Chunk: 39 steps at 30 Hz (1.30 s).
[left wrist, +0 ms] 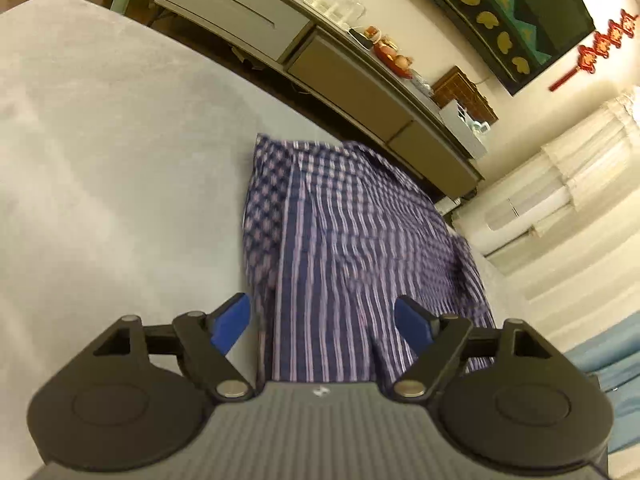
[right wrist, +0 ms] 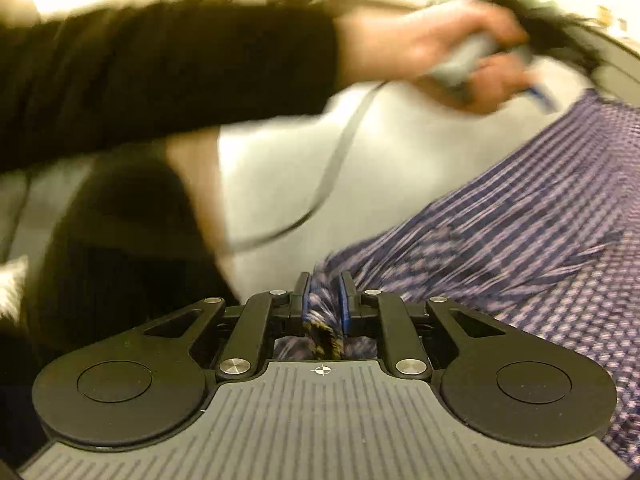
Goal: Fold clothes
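A blue and purple checked and striped garment (left wrist: 344,248) lies spread on the grey surface (left wrist: 100,160), running away from me toward the far edge. My left gripper (left wrist: 322,320) hovers over its near end, blue fingers (left wrist: 230,322) wide open with nothing between them. In the right wrist view the same garment (right wrist: 520,240) stretches off to the right, and my right gripper (right wrist: 325,292) is shut on a bunched edge of it. A person's hand (right wrist: 452,52) in a black sleeve holds the left gripper at the upper right of that view, blurred.
A long grey sideboard (left wrist: 320,60) with drawers runs along the wall beyond the surface's far edge, carrying glasses, a red dish and boxes. Pale curtains (left wrist: 560,184) hang at right. A light blue cloth (left wrist: 612,368) lies at the near right. A grey strap (right wrist: 336,168) hangs across the person's white top.
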Available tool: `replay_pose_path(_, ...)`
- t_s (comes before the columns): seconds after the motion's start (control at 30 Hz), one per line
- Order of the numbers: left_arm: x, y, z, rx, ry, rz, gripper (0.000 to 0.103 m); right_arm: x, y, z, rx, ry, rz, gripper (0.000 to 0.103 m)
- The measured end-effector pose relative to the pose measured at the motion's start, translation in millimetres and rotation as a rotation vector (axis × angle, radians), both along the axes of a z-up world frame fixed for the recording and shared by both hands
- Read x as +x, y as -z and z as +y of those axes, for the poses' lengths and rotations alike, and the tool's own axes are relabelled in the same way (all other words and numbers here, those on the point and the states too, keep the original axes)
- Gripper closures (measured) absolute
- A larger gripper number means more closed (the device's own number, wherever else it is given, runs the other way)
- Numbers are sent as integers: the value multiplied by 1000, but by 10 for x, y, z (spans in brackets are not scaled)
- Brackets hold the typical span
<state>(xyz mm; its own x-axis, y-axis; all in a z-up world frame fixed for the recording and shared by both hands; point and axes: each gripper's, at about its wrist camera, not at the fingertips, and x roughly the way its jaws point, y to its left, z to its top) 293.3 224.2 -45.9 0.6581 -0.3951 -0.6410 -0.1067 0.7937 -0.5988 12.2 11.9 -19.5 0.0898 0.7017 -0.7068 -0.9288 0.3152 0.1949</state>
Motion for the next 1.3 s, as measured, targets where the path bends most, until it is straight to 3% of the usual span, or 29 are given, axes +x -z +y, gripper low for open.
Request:
replay_pose_path(0.13, -578, -58, -103, 0, 38, -1, 18, -95, -163, -178, 10, -9, -63, 90)
replay_pose_path(0.27, -1112, -34, -279, 27, 76, -7, 18, -398, 107, -191, -95, -69, -68, 88)
replay_pose_path(0.37, -1502, -13, -403, 50, 102, -12, 18, -606, 245, -339, -123, -28, -59, 72)
replay_pose_path(0.47, -1838, -24, -535, 134, 103, -28, 18, -529, 75, -786, -30, 109, -23, 67)
replay_pose_path(0.57, -2153, -116, -728, 216, 117, -93, 18, -238, -131, -1301, 71, 351, -1, 61)
replay_pose_path(0.67, -2457, -221, -986, 261, 176, -167, 17, 22, -123, -1541, 137, 543, 85, 60)
replay_pose_path(0.7, -2535, -244, -1095, 278, 210, -183, 13, 82, -86, -1610, 163, 581, 130, 60)
replay_pose_path(0.8, -2598, -186, -1477, 423, 301, -189, 12, 194, 40, -1689, 232, 631, 270, 59)
replay_pose_path(0.87, -2559, -97, -1717, 551, 331, -180, 12, 216, 55, -1685, 230, 647, 282, 59)
replay_pose_path(0.9, -2520, -50, -1829, 616, 339, -174, 21, 232, 37, -1700, 225, 660, 275, 59)
replay_pose_path(0.93, -2467, 4, -1896, 650, 347, -158, 48, 233, 2, -1759, 227, 677, 269, 58)
replay_pose_path(0.97, -2415, 55, -1957, 680, 353, -142, 67, 229, -36, -1843, 237, 698, 268, 58)
replay_pose_path(1.0, -2366, 58, -1950, 658, 346, -126, 96, 218, -58, -1934, 251, 721, 271, 57)
replay_pose_path(1.07, -2273, 60, -1936, 612, 332, -95, 101, 215, -68, -2091, 269, 759, 273, 56)
replay_pose_path(1.13, -2278, -44, -1931, 560, 310, -124, 102, 215, -60, -2205, 277, 788, 263, 55)
replay_pose_path(1.23, -2333, -157, -2001, 541, 300, -160, 101, 224, -29, -2341, 282, 825, 247, 53)
replay_pose_path(1.3, -2318, -93, -2084, 595, 301, -129, 97, 258, 52, -2326, 266, 833, 238, 50)
